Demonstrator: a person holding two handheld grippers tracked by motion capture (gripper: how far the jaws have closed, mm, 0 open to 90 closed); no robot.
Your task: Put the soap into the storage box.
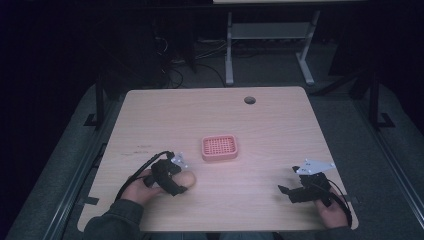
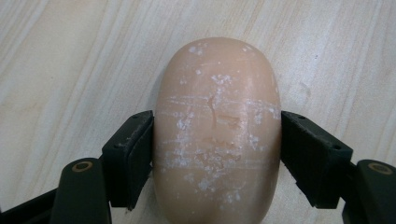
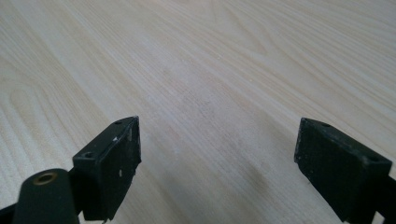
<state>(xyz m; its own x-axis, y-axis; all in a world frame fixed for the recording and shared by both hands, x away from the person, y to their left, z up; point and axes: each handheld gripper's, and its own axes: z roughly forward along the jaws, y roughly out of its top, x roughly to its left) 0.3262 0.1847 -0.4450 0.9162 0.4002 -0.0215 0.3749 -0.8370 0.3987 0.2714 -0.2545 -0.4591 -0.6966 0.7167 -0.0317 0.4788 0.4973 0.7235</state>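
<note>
Clamped across its short width in left tongs (image 2: 217, 154): soap bar (image 2: 217, 130), long axis pointing forward; right tongs (image 3: 217, 163) wide, idle.

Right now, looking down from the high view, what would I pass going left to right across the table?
Left gripper closed around a peach-coloured bar of soap → pink slotted soap dish in the middle of the wooden table → right gripper, jaws apart and holding nothing.
</note>
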